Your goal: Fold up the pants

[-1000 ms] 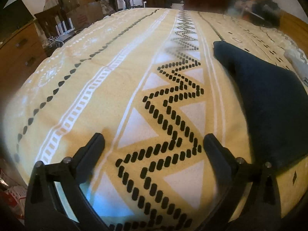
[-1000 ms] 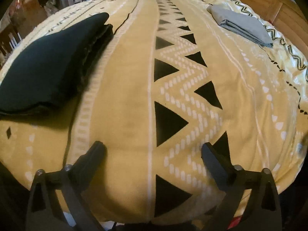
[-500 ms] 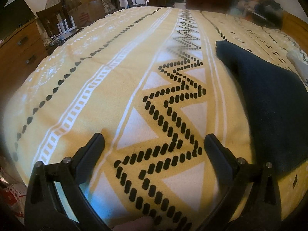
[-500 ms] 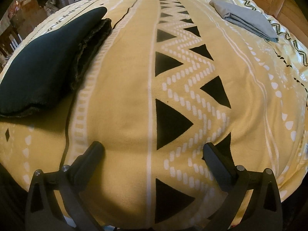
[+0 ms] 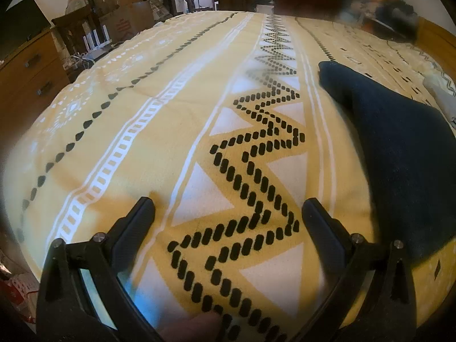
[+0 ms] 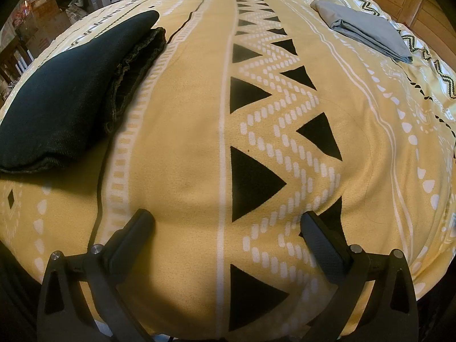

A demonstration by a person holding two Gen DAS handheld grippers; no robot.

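Dark navy pants [image 6: 65, 94] lie folded into a thick stack on the yellow patterned bedspread [image 6: 185, 114], at the left of the right wrist view and at the right of the left wrist view [image 5: 404, 154]. My left gripper [image 5: 228, 208] is open over bare bedspread, to the left of the pants and apart from them. Wide open as well, my right gripper [image 6: 228, 219] hovers over the blanket to the right of the pants, with nothing between its fingers.
A folded grey garment [image 6: 367, 31] lies far right on the bed. A wooden dresser [image 5: 25, 74], cardboard boxes [image 5: 125, 20] and clutter stand beyond the bed's left side. A wooden headboard [image 6: 399, 2] bounds the far right. A fingertip [image 5: 196, 325] shows at the bottom edge.
Both grippers have drifted slightly forward over the bedspread. The pants have not moved. A fingertip has come into the left wrist view at the bottom.
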